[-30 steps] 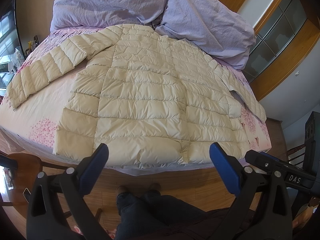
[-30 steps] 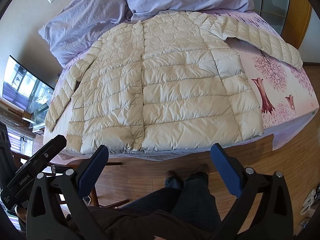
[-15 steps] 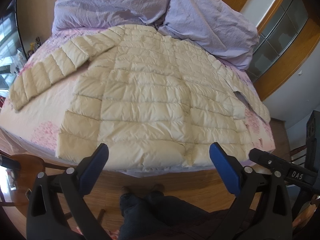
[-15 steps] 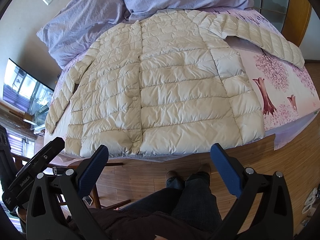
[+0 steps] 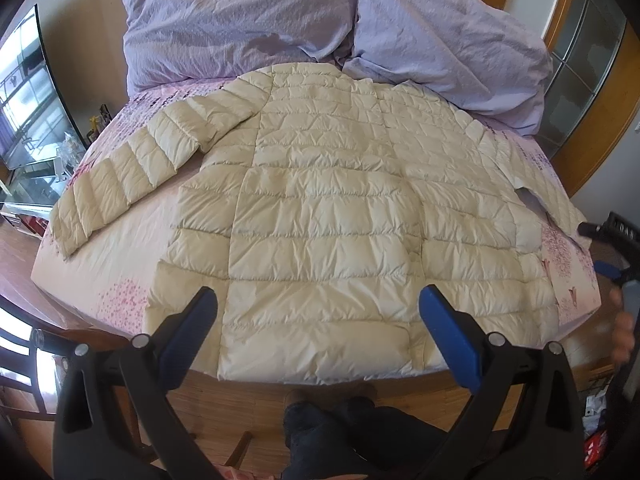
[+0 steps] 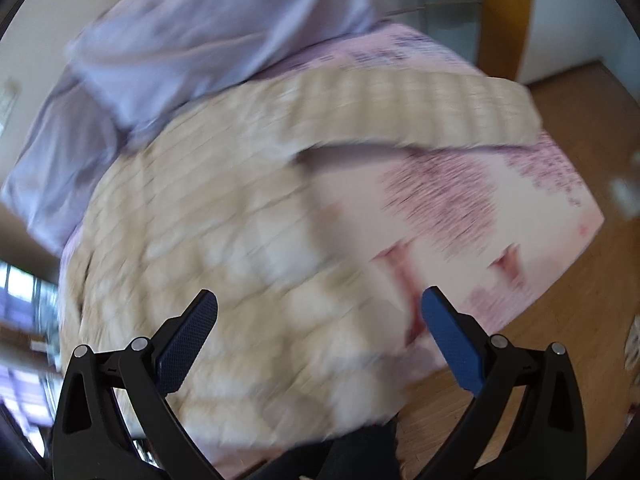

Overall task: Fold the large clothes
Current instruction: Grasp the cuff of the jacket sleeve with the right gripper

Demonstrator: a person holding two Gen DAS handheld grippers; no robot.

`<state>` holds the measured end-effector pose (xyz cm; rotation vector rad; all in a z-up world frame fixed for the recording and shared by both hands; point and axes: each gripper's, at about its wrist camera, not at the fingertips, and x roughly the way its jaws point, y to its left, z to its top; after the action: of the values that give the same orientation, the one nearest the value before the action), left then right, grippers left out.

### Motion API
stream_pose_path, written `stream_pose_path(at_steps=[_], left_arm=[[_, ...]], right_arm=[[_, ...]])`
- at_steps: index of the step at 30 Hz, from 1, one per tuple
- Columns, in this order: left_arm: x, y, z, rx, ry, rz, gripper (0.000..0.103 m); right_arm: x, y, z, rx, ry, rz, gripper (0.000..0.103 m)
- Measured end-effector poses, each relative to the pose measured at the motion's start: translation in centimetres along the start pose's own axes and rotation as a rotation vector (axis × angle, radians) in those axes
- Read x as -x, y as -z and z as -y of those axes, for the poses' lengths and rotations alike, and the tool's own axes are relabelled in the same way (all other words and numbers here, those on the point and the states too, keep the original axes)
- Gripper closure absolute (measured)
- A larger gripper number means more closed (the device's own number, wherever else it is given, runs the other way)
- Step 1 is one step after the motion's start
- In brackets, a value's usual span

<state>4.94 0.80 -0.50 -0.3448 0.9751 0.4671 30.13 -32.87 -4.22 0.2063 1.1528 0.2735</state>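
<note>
A cream quilted puffer jacket (image 5: 332,208) lies flat on the bed with both sleeves spread out; its left sleeve (image 5: 132,172) stretches toward the bed's left edge. My left gripper (image 5: 318,328) hovers open over the jacket's hem, nothing between its blue pads. The right wrist view is motion-blurred: the jacket (image 6: 224,240) fills the middle, its right sleeve (image 6: 400,104) running across the top. My right gripper (image 6: 318,328) is open above the jacket's right side near the bed edge. The right gripper (image 5: 612,252) also shows at the right edge of the left wrist view.
Two lilac pillows (image 5: 248,20) (image 5: 448,40) lie at the head of the bed. The pink floral sheet (image 5: 96,256) shows around the jacket. Wooden floor (image 6: 560,340) lies beside the bed, a chair (image 5: 24,364) at the lower left, and the person's legs (image 5: 340,432) at the foot.
Both grippers have moved forward over the bed. The right one swung quickly to the right, toward the jacket's right sleeve, blurring its view. Both stay open.
</note>
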Motion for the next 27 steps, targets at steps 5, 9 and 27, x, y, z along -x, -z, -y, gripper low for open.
stream_pose_path(at_steps=[5,9,27], left_arm=[[-0.8,-0.9,1.0,0.016,-0.036,-0.011,0.003],[-1.4,-1.7,2.1,0.029,-0.073,-0.009,0.003],[-3.0,-2.9,2.7,0.131,-0.136,-0.040,0.003]], right_arm=[[-2.9,-5.4,6.5,-0.113,0.110,0.022,0.001],[-5.2,-9.0,11.7,-0.227,0.150,0.003,0.004],[-11.3,-15.3,21.7,-0.433,0.222,-0.065,0.040]])
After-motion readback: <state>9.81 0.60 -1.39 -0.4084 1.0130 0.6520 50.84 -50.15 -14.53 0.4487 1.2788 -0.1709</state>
